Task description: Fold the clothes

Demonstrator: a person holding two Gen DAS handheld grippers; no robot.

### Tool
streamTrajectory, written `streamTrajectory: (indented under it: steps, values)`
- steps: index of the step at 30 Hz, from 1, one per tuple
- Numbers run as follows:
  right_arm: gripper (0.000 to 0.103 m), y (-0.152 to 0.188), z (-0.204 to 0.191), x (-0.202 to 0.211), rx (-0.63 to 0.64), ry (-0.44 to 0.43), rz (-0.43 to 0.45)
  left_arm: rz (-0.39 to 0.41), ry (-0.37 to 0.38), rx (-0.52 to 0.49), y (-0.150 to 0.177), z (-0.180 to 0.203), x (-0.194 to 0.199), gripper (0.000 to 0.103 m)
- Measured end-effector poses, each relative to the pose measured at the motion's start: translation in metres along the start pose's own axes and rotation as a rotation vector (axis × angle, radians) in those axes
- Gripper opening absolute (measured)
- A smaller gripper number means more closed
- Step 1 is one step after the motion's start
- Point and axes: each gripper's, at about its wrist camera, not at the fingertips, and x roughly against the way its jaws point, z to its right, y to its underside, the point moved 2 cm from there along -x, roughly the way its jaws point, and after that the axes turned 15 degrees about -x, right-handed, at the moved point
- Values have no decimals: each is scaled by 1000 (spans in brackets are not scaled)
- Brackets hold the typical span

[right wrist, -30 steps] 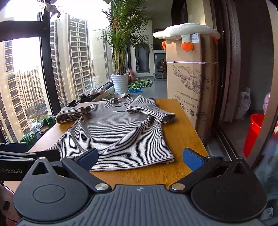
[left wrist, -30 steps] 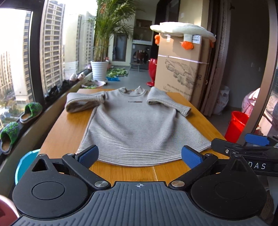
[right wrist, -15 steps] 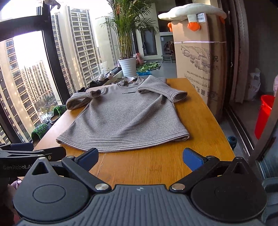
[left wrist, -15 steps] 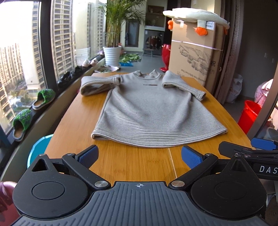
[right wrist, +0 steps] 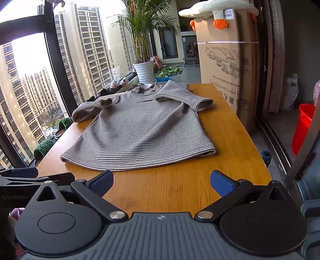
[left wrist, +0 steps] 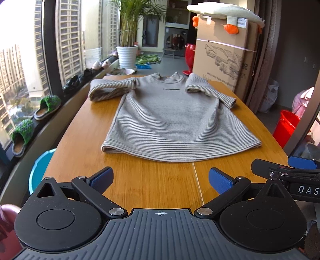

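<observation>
We hold both grippers, left gripper [left wrist: 160, 179] and right gripper [right wrist: 161, 181], empty and spread short of the sweater [left wrist: 170, 122], whose hem faces us for folding

Wooden table [left wrist: 84, 128], seam visible at the near edge. Large window [right wrist: 30, 90] on the left, dark frame; high-rise blocks outside, daylight strong. Sill [left wrist: 66, 100] carries green slippers [left wrist: 48, 107] and dark shoes [left wrist: 73, 81]. Potted palm [left wrist: 128, 40] in a white ribbed pot at the far end, greens on the grey floor [left wrist: 172, 64] behind it. Tall cardboard box [left wrist: 222, 58] beside the table's right, plush toy [left wrist: 224, 12] lying on top. Red bucket [left wrist: 287, 128] on the right. Blue basin [left wrist: 39, 172] lower left. Red vase [left wrist: 189, 58] beyond the table.
</observation>
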Motion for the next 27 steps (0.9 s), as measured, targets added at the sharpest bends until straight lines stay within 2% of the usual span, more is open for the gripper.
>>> streamTrajectory:
  steps: [27]
  values:
    - [103,1,1,2,30,13,14,8,-2,6,2,-1,1,103]
